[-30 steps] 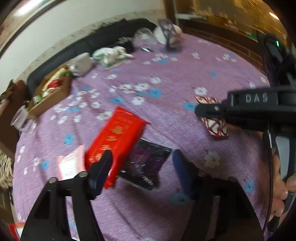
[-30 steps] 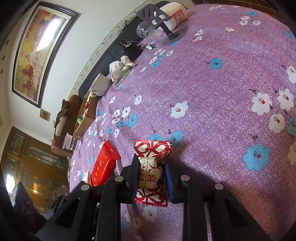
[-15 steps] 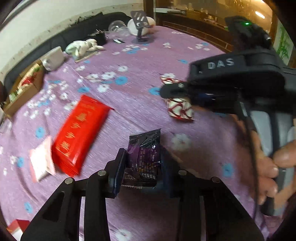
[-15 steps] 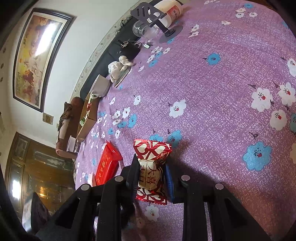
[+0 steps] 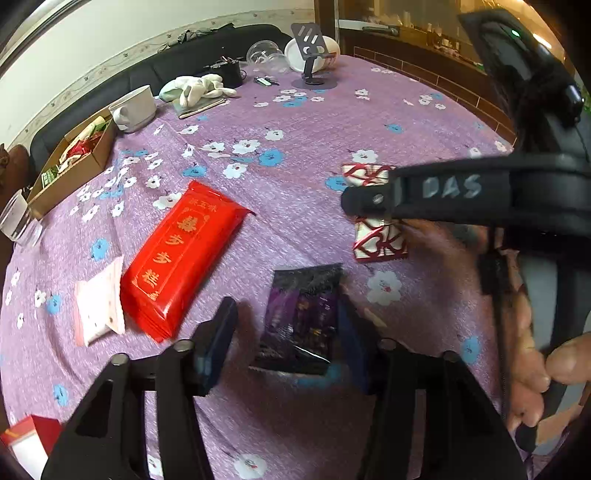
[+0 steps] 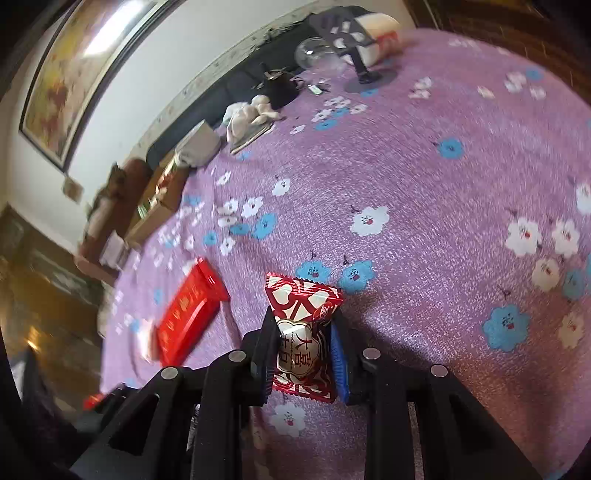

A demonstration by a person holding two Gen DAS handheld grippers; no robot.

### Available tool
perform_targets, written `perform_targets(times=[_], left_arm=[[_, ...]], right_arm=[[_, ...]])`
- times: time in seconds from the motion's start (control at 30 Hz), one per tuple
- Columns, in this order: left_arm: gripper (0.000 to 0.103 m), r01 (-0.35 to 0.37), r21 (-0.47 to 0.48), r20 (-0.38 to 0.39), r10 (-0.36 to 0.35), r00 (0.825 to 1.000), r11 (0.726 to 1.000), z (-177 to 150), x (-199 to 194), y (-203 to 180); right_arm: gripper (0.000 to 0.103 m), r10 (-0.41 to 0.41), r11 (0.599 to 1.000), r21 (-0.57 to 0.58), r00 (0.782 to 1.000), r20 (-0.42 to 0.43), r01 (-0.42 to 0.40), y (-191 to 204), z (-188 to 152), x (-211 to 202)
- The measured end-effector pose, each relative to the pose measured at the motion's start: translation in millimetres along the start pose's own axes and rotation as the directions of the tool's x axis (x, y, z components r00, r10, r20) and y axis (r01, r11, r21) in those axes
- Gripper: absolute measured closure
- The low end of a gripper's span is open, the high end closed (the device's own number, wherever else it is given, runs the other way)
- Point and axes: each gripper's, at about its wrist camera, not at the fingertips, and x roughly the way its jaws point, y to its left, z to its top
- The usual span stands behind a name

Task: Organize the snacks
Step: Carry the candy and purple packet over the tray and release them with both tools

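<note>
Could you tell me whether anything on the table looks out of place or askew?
Several snacks lie scattered at odd angles on the purple cloth: a long red packet lies diagonally, overlapping a pale pink packet, and a dark purple packet lies apart from the cardboard box.

Purple flowered cloth over worktop. Black sofa along far edge, white wall behind. Framed painting catching glare. Dark wood cabinet beyond far right corner.
</note>
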Motion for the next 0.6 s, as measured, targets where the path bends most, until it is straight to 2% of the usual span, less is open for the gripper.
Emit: perform_targets(times=[0.03, 0.07, 0.17, 0.23, 0.37, 0.4, 0.47, 0.57, 0.6], left_arm=[[0.066, 0.006, 0.002, 0.0, -0.006, 1.0, 1.0, -0.7, -0.9, -2.2], [0.068, -0.001, 0.013, 0.003, 0.001, 1.0, 1.0, -1.0, -1.8, -5.4], [0.069, -0.031, 0.045, 0.014, 0.031, 0.999, 0.998, -0.9, -2.3, -12.5], [0.07, -0.017, 0.02, 0.013, 0.016, 1.0, 1.0, -0.7, -2.0, -8.7], [0.072, 0.02, -0.076, 0.02, -0.019, 1.0, 0.997, -4.4, -2.4, 4.8], [0.072, 0.024, -0.09, 0.023, -0.022, 0.999, 0.996, -5.4, -3.1, 6.1], [0.073, 0.03, -0.123, 0.026, -0.027, 0.999, 0.992, -7.2, -4.4, 10.4], [0.073, 0.051, -0.182, 0.036, -0.045, 0.998, 0.982, -12.5, -8.3, 16.5], [0.074, 0.061, -0.198, 0.039, -0.054, 0.998, 0.978, -15.4, -10.3, 17.9]], right_arm=[[0.076, -0.024, 0.999, -0.033, 1.0, -0.001, 0.024, 5.1, -1.4, 0.5], [0.076, -0.042, 0.997, -0.058, 0.999, -0.002, 0.042, 8.8, -2.3, 0.9], [0.075, -0.085, 0.989, -0.118, 0.996, 0.0, 0.085, 18.0, -6.4, 0.5], [0.075, -0.111, 0.983, -0.148, 0.994, 0.004, 0.111, 23.1, -9.4, -0.8], [0.057, -0.097, 0.982, -0.162, 0.995, -0.017, 0.093, 26.5, -14.5, -5.5], [0.057, -0.099, 0.981, -0.17, 0.995, -0.016, 0.095, 27.8, -16.1, -5.7], [0.058, -0.124, 0.972, -0.201, 0.992, -0.003, 0.121, 32.1, -18.3, -4.6], [0.075, -0.189, 0.949, -0.25, 0.981, 0.034, 0.191, 37.7, -21.3, -1.9], [0.075, -0.201, 0.944, -0.258, 0.979, 0.045, 0.205, 37.8, -21.4, -1.5]])
